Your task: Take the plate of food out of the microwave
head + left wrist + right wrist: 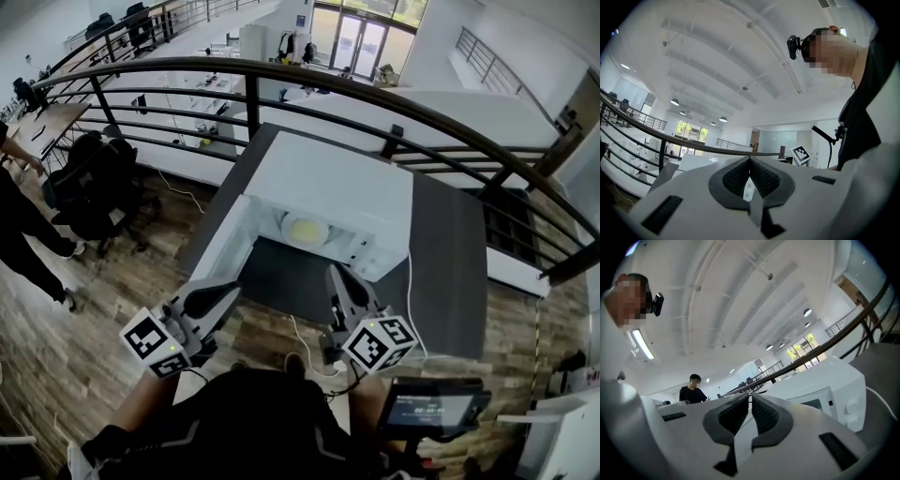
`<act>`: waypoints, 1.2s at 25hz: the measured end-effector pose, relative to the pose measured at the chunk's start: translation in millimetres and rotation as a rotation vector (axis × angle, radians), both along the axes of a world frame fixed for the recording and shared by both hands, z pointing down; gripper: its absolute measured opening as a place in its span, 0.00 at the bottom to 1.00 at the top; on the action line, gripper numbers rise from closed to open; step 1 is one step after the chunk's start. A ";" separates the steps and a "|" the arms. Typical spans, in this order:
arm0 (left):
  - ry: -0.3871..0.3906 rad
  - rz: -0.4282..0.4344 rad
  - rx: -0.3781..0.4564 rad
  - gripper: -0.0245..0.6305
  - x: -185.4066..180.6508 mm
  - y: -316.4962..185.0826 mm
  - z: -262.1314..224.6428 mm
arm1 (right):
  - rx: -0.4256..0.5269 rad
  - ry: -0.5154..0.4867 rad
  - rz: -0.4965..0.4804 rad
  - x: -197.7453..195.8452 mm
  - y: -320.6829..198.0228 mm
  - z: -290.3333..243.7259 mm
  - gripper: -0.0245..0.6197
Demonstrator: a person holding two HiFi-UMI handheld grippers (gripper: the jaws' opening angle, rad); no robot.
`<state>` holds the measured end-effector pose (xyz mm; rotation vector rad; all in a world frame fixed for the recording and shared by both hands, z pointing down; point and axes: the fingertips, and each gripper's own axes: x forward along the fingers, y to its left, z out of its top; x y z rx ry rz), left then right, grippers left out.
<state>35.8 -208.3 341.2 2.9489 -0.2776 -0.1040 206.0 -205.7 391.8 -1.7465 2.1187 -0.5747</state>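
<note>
Jaws pressed together and empty on both my left gripper (231, 290) and right gripper (336, 275), held just short of the white box-shaped microwave (349, 184) on the dark grey table (452, 281). Its white door (223, 251) hangs open, and the round white plate of pale yellow food (305, 228) sits inside.

A dark grey table (450, 272) carries a white microwave (337, 183), its white cable (410, 295) trailing across the tabletop.

A curved black railing (309, 75) rims the wood floor (75, 356); black chairs (94, 192) stand at its left end, bright windows (361, 42) beyond.
</note>
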 end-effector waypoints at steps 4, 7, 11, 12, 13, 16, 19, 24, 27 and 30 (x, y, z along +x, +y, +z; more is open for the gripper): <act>-0.005 -0.040 -0.003 0.04 0.4 -7.3 -2.3 | -0.072 -0.155 -0.010 6.6 -15.7 40.9 0.11; 0.004 -0.064 -0.005 0.04 -5.0 -11.6 -6.8 | -0.101 -0.321 -0.008 12.0 -27.0 70.3 0.17; -0.036 -0.103 0.007 0.04 -9.2 -19.3 -0.4 | -0.177 -0.553 0.065 31.8 -40.1 130.2 0.24; -0.044 -0.110 0.008 0.04 -9.9 -21.1 1.6 | -0.192 -0.604 0.083 37.1 -43.0 146.4 0.24; -0.048 -0.117 0.007 0.04 -10.8 -22.9 2.6 | -0.204 -0.641 0.099 41.9 -45.0 160.8 0.25; -0.051 -0.144 0.000 0.04 -15.9 -27.0 2.2 | -0.249 -0.690 0.137 47.6 -47.1 192.0 0.25; -0.058 -0.171 -0.004 0.04 -21.4 -29.9 2.7 | -0.286 -0.735 0.147 46.0 -50.6 212.5 0.25; -0.072 -0.218 -0.008 0.04 -22.8 -39.8 11.9 | -0.308 -0.822 0.129 47.5 -64.8 238.6 0.36; -0.086 -0.241 -0.014 0.04 -26.1 -42.5 14.0 | -0.324 -0.869 0.135 47.1 -73.7 251.8 0.38; -0.097 -0.260 -0.009 0.04 -29.0 -42.0 14.8 | -0.345 -0.928 0.143 46.9 -85.1 267.7 0.38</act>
